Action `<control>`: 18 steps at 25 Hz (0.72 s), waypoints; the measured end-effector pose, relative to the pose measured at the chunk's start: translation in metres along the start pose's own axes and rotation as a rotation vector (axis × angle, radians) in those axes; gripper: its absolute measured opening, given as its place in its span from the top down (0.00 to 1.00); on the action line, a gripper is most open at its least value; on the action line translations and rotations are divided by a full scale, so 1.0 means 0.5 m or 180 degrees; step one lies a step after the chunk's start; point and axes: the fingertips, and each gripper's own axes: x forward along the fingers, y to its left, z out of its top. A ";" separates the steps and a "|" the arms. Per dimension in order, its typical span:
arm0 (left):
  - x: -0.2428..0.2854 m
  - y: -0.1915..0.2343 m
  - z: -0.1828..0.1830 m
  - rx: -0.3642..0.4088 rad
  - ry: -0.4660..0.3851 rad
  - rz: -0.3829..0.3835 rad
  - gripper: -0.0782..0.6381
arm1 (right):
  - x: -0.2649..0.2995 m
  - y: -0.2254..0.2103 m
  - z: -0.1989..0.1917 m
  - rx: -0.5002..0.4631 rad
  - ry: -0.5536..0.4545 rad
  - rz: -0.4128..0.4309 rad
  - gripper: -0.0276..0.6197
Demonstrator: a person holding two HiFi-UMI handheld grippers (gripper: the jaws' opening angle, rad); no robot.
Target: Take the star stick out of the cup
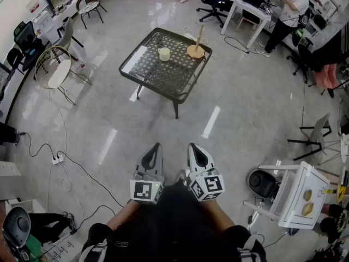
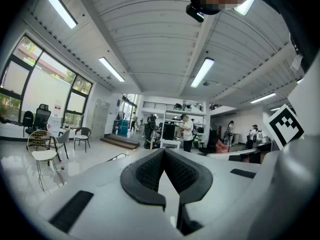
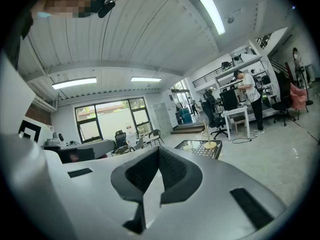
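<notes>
Person stands well back from the bench, both grippers held close to the body, side by side. Left gripper [image 1: 154, 146]: jaws clenched tip to tip, nothing between them. Right gripper [image 1: 194, 146]: same, clenched and empty. Both point about level toward the black mesh bench [image 1: 180, 86]. Cream cup [image 1: 164, 53] sits on the bench top. A wooden stand [image 1: 196, 50] with an upright post is near it, on the right in the head view. Can't make out the star stick at this range.
</notes>
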 end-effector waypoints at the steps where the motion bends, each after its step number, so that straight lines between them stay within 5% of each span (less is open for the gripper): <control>1: 0.001 0.000 -0.001 -0.0001 0.0003 0.0000 0.87 | 0.001 0.000 0.001 -0.0003 -0.0001 0.0008 0.94; 18: 0.027 0.082 0.001 -0.0030 0.0043 -0.0026 0.87 | 0.081 0.029 0.012 0.0059 -0.0073 0.0013 0.94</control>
